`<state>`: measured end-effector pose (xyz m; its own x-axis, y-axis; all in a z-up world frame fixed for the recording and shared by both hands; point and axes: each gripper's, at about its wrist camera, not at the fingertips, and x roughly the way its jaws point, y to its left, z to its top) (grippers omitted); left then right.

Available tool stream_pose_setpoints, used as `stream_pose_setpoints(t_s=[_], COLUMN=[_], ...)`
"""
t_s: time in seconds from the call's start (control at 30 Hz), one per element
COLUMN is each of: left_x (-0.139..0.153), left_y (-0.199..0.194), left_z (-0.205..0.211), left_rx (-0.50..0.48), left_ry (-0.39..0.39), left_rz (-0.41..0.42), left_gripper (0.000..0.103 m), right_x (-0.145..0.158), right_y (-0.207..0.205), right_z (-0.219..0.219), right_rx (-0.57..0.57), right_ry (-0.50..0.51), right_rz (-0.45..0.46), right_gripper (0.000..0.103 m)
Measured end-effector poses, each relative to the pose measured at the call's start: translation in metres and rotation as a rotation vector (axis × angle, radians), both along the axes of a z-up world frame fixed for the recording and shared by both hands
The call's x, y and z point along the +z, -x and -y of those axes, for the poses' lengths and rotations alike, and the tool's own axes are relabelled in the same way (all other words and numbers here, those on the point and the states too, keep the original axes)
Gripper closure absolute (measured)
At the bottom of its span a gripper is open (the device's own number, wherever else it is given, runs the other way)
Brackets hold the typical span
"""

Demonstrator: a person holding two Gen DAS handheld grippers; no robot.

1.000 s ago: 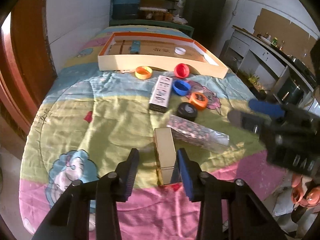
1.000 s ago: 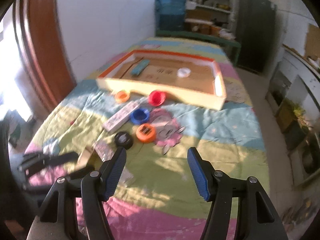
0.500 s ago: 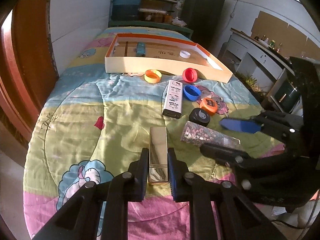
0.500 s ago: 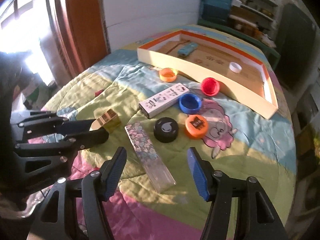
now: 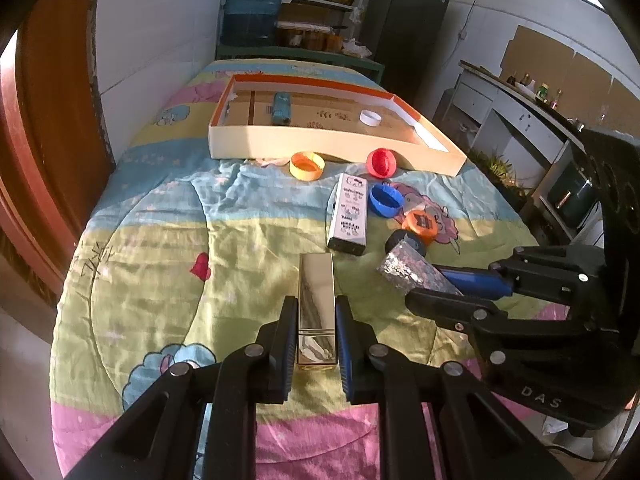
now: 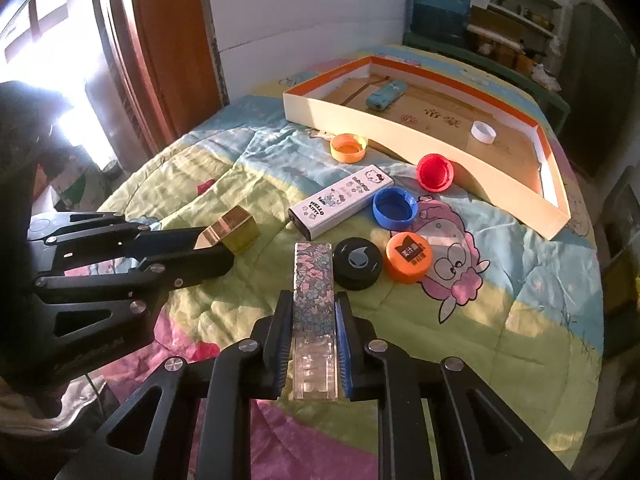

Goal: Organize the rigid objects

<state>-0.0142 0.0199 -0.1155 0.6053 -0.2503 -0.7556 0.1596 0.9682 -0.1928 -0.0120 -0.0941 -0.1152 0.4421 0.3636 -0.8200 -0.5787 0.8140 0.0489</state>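
My left gripper (image 5: 316,308) is shut on a shiny gold box (image 5: 316,292) that lies on the quilt; the right wrist view shows that gripper (image 6: 216,248) and the gold box (image 6: 234,228) at left. My right gripper (image 6: 313,304) is shut on a long clear box with a floral print (image 6: 313,280), and it appears in the left wrist view (image 5: 436,286) gripping the floral box (image 5: 404,270). A white Hello Kitty box (image 6: 340,200), a black cap (image 6: 357,263), and orange (image 6: 409,257), blue (image 6: 395,208), red (image 6: 435,172) and yellow-orange (image 6: 348,148) caps lie loose ahead.
A shallow orange-rimmed cardboard tray (image 5: 320,144) stands at the back with a teal object (image 5: 281,108) and a white cap (image 5: 371,117) inside. The cartoon quilt (image 5: 160,240) covers the table. A wooden door frame is at left, cabinets at right.
The left jaws have shut on the gold box. My right gripper swung left and down over the floral box and shut on it.
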Motion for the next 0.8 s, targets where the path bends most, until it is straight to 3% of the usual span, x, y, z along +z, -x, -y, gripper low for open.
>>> stream_pose_setpoints(t_s=[0.8], left_x=[0.048], left_y=[-0.027], left_z=[0.005], left_rx=[-0.037], left_ry=[-0.013], left_rz=[0.114], left_gripper=[0.085], right_x=[0.046], right_y=[-0.008], right_z=[0.014], right_rx=[-0.088], right_ry=[-0.081], right_rz=[0.089], right_gripper=[0.083])
